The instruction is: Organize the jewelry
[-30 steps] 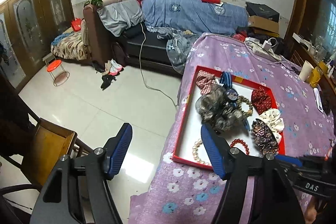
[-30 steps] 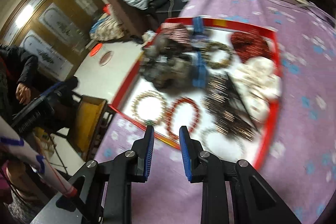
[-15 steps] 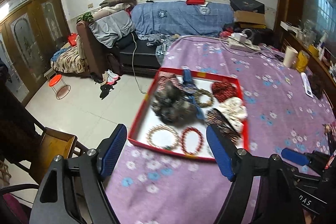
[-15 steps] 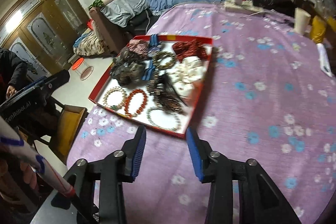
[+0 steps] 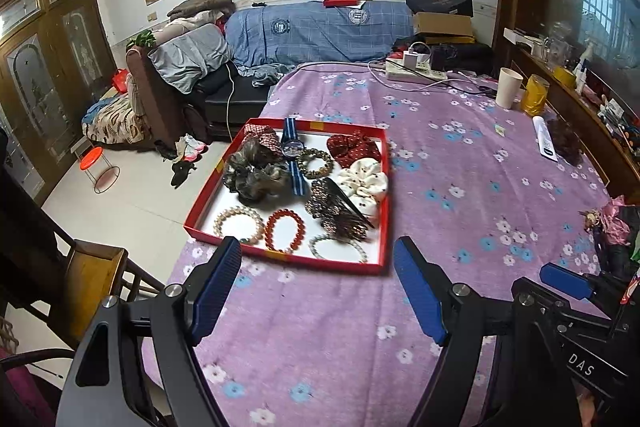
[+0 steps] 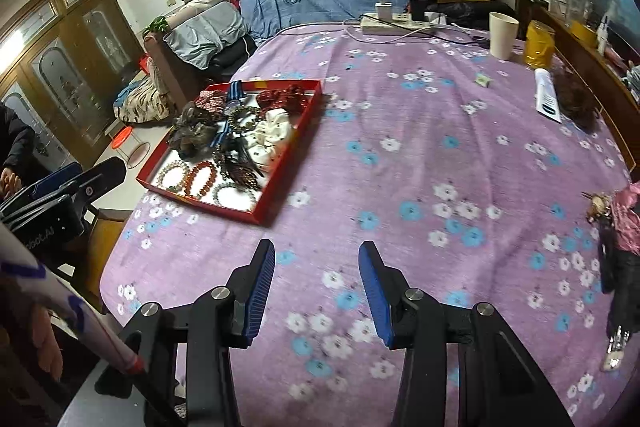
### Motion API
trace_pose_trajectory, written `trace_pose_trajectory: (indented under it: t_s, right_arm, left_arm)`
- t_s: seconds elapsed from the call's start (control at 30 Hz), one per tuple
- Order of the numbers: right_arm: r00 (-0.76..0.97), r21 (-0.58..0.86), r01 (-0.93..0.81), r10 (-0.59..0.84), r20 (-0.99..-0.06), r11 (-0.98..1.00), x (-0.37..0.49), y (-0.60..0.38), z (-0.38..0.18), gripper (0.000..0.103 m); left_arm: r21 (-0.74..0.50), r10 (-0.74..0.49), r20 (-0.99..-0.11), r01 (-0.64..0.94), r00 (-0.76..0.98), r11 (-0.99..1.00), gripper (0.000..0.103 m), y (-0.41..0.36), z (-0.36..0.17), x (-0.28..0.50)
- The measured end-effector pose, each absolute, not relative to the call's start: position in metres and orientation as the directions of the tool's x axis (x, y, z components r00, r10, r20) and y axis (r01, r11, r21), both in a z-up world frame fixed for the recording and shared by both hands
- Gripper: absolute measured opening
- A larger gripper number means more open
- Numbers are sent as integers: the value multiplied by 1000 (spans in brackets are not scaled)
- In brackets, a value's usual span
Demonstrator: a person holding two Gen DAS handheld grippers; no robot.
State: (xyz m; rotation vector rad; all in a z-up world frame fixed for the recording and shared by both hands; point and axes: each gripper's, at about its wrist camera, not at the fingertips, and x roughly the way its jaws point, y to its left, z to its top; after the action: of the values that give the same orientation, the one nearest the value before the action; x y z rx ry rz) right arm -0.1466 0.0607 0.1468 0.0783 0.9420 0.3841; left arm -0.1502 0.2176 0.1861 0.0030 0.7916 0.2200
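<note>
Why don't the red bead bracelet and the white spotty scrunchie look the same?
The red bead bracelet is a thin ring of shiny round beads with a wide open middle; the white spotty scrunchie is puffy, gathered cloth with almost no hole showing. The bracelet lies flat near the front edge of the red tray; the scrunchie sits further back by the right wall, bunched up higher. Both are loops lying inside the same tray.

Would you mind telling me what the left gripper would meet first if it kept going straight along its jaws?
Probably the purple floral tablecloth just short of the red tray; nothing lies between the left gripper and it.
</note>
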Motion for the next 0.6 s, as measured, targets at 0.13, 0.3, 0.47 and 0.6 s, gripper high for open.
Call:
trace_pose_trajectory:
  t_s: [0.13, 0.3, 0.47, 0.6]
  right_arm:
    - [528, 219, -300, 353, -773, 928, -154, 51, 149, 48]
    - [548, 211, -318, 361, -755, 924, -161, 42, 156, 49]
    - [544, 212, -330, 368, -754, 920, -165, 37, 152, 50]
    - [544, 197, -339, 363, -757, 920, -167, 36, 150, 50]
  left_arm:
    - [89, 208, -703, -206, 681, 975, 77, 209, 188, -158]
    - [95, 231, -691, -231, 685, 968, 78, 201, 191, -167]
    - [106, 252, -681, -248, 688, 963, 81, 195, 192, -174]
    - [111, 278, -640, -271, 716, 956, 85, 190, 196, -182]
